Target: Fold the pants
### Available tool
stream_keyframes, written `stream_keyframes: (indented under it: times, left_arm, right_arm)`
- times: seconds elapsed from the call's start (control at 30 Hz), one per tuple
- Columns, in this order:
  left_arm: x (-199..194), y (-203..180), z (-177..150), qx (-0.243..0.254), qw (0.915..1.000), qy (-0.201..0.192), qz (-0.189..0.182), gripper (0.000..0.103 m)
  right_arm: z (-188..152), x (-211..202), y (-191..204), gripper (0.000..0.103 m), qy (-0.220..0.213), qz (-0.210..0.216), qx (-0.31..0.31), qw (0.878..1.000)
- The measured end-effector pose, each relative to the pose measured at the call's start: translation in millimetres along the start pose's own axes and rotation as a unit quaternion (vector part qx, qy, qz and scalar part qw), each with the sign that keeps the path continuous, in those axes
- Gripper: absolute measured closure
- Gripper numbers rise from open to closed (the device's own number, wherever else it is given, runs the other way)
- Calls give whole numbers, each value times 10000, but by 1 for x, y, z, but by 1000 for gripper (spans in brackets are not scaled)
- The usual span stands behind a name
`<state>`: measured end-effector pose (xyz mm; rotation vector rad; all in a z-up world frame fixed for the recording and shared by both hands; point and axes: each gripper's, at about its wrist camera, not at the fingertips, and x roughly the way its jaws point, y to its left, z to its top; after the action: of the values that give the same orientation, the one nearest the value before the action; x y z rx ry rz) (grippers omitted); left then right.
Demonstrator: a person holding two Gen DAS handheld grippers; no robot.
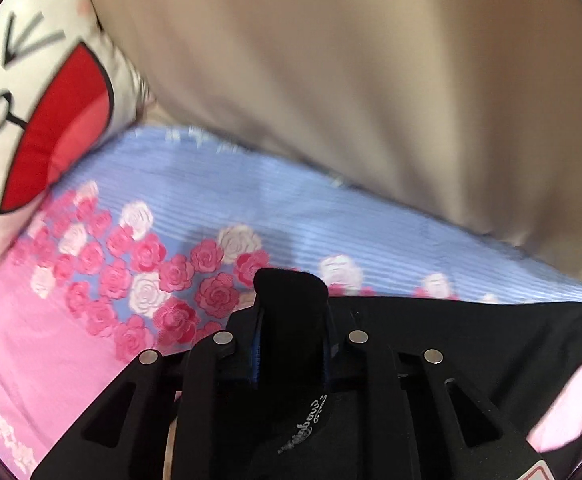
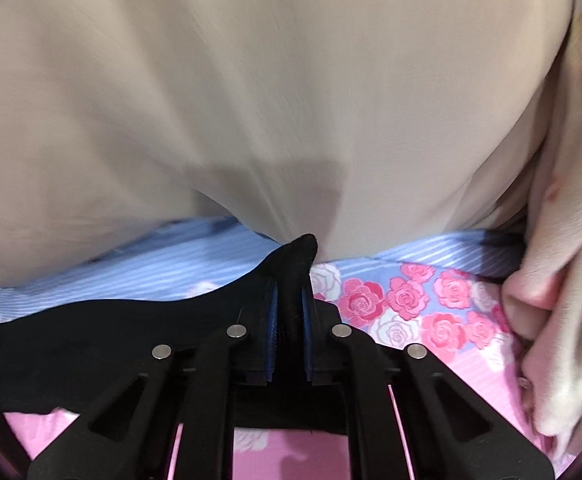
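Both grippers are clamped on the pants – black fabric pinched in each. Left gripper (image 1: 291,300): a thick fold of the pants (image 1: 471,344) bunched between the pressed-together jaws, cloth trailing off to the right of it. Right gripper (image 2: 293,280): jaws closed on a thinner peak of the same pants (image 2: 71,344), cloth running off to the left. So the garment spans between the two grippers, held along one edge.

Where it sits: over a bed with a floral sheet (image 1: 195,208) – blue stripes, pink and white roses, pink border. The held edge looks lifted off the sheet in both views; the rest of the pants is below the frame, can't tell how it hangs or lies. Beige fabric (image 2: 251,80) fills the far side of both views. Cartoon-face pillow (image 1: 31,100) at the left in the left wrist view, cream fleece blanket (image 2: 571,240) at the right in the right wrist view.

Progress, my read: early. Grasp done, edge raised. No finished fold visible in either view. Still to do: carry the held edge over, lay it down flat, release, probably another fold after that. Both frames are motion-blurred, so fine detail of the cloth edge is unreadable.
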<state>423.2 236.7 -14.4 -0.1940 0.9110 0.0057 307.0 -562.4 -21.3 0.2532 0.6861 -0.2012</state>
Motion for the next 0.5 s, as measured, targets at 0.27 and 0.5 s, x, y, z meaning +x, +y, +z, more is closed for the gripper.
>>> stream_keyframes:
  times: [0.27,0.5]
  left_arm:
    - [-139,-19,-47,444,9938,-754,-681,85]
    - [-222,-10,-132,969,9884,-934,-704,84]
  right_arm:
    - [-29,-146,5,94,-845,438,-340,9949]
    - [-101,-245,-16,94,-1259,424,-546,9896]
